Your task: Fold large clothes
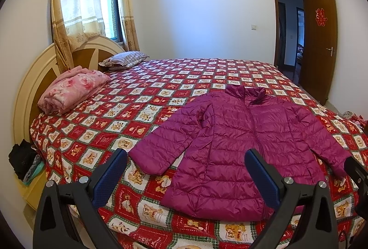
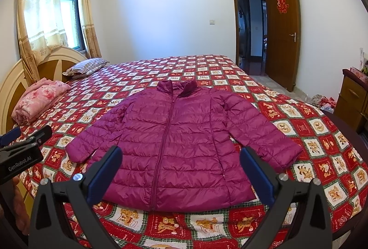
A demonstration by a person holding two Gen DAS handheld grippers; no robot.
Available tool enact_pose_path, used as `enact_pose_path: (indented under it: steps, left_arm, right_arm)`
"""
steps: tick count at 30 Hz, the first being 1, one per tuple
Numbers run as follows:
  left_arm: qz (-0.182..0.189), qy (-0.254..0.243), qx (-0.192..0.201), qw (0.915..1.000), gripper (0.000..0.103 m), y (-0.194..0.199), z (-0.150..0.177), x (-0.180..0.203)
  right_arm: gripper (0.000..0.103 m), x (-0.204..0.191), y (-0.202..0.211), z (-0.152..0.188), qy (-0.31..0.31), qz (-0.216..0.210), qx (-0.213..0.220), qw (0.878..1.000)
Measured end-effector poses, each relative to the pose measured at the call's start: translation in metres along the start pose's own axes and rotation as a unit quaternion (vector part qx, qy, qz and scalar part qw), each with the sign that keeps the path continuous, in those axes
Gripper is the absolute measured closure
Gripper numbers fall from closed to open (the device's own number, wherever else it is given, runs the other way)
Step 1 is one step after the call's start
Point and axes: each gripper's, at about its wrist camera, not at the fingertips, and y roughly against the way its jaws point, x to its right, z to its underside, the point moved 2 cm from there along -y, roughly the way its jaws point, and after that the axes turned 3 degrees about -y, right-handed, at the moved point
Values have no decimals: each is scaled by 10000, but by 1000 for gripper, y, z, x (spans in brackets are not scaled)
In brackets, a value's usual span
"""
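Since nothing is folded yet: I take the step in hand to be the first fold, bringing a sleeve in across the body.

Jacket: the purple quilted jacket (image 2: 174,147) lies face up and zipped on the bed (image 2: 322,141), collar toward the far wall, hem at the near edge, both sleeves spread out to the sides.

Left gripper: my left gripper (image 1: 186,170) hovers above the near hem, jaws spread wide, holding nothing.

Right gripper: my right gripper (image 2: 181,166) hangs over the lower middle of the jacket, jaws also spread wide and empty.

Where to grip: I would take the left sleeve (image 1: 161,145) at its cuff with the left gripper and the right sleeve (image 2: 264,131) at its cuff with the right, each pinching the cuff edge only, not the cover beneath.

How to move: lift just clear, carry the cuff across the zip (image 2: 165,141), lay it flat.

Risk: the shell looks slick and puffy, so I judge a shallow pinch may slip; bite past the cuff seam.

Clutter: the pink folded blanket (image 2: 36,99) and the pillow (image 2: 87,66) lie well apart, no obstacle.
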Motion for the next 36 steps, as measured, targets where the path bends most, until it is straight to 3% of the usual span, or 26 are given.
enact_pose_path:
  steps: [7,11,13,16,19,21,24,29,32,36]
  left_arm:
    - [119,-302,-268,9991,1,-11,2,2]
    - [133,-496,-30,9987,1,-32,2,10]
    - [300,-472,-348,9978,1,-50,6,10]
    - [337,-420,-576,9969,1,-70,11,12]
    - [179,-541,-536,9969,1,-93,8,16]
    - [186,-561,-608,9964,1,-112,4,18]
    - [285,-552,-694,9957,1,-136,-3,20]
    - [124,-757,-512,9957,1,-177,-21,32]
    - [53,-840,-474,9953,1,-197,-26,40]
    - [30,-884,-567,9945,1,-221,-25,48]
  right_arm:
    - [0,4,-3,4,-43,-59,-32,10000]
    - [0,21,-24,1,-131,-39,-127,9998]
    - [0,36,-40,3,-175,120,-231,9995]
    - [0,66,-64,5,-469,201,-457,9977]
    - [0,103,-87,10,-745,428,-682,9940]
    - [6,130,-100,14,-967,625,-863,9896]
    - [8,187,-120,22,-1523,1032,-1029,9775]
    - [13,255,-148,33,-2125,1509,-1364,9558]
    - [16,275,-160,36,-2333,1508,-1443,9497]
    - [22,280,-173,39,-2314,1441,-1472,9508]
